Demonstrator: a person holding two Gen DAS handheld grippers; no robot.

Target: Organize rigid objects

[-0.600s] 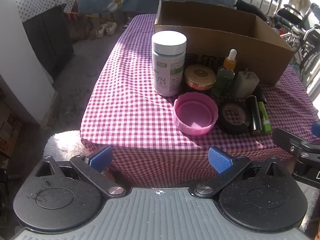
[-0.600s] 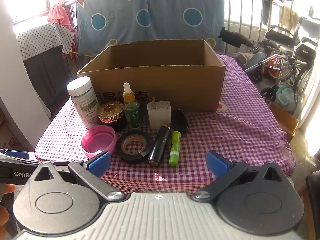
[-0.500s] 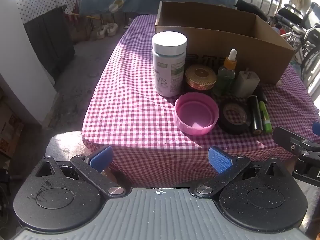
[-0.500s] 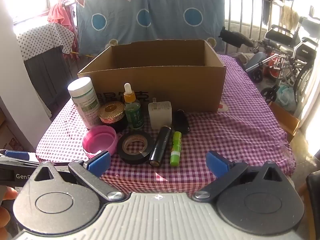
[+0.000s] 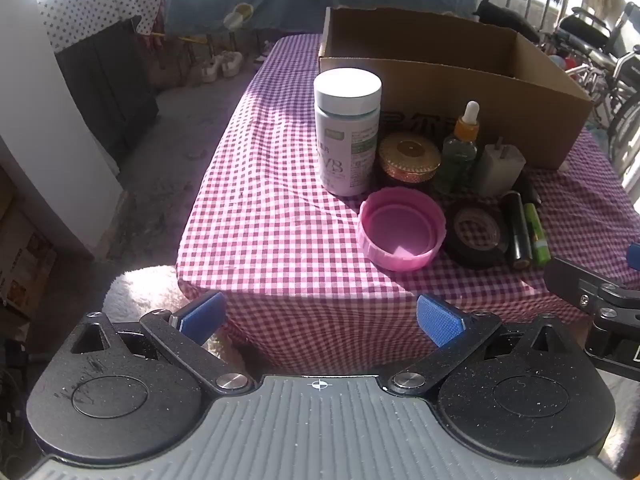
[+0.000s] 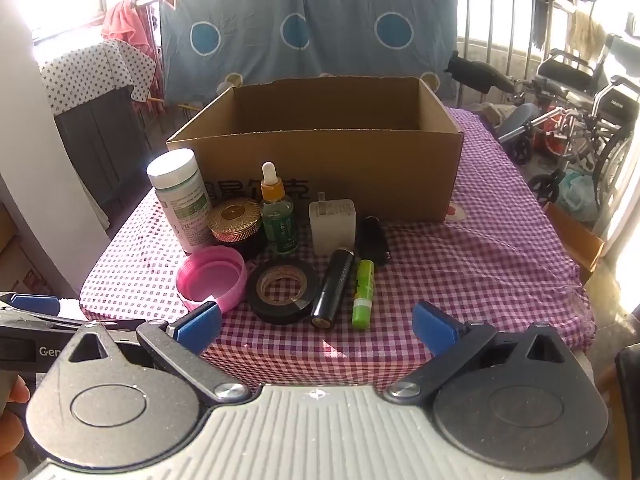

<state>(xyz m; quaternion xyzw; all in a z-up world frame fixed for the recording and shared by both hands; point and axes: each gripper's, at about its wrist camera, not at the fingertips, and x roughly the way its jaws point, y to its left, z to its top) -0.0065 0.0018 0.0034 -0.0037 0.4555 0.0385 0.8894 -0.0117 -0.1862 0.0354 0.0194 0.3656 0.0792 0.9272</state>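
Observation:
An open cardboard box [image 6: 332, 168] [image 5: 480, 92] stands at the back of a table with a pink checked cloth [image 6: 480, 264]. In front of it stand a white bottle [image 6: 180, 196] [image 5: 347, 132], a gold-lidded jar [image 6: 236, 220], a dropper bottle [image 6: 277, 212] and a white charger [image 6: 332, 226]. Nearer lie a pink lid [image 6: 211, 278] [image 5: 402, 234], a black tape roll [image 6: 283, 290], a black cylinder [image 6: 333, 288] and a green stick [image 6: 363, 294]. My left gripper [image 5: 320, 318] and right gripper [image 6: 316, 326] are both open, empty, short of the table's front edge.
A blue patterned sheet [image 6: 304, 28] hangs behind the table. Wheelchairs [image 6: 580, 112] stand at the right, a dark cabinet [image 6: 100, 132] under a dotted cloth at the left. A white furry rug [image 5: 136, 296] lies on the floor by the table's near corner.
Both views have shifted very slightly; the objects on the table have not moved and both grippers stay open.

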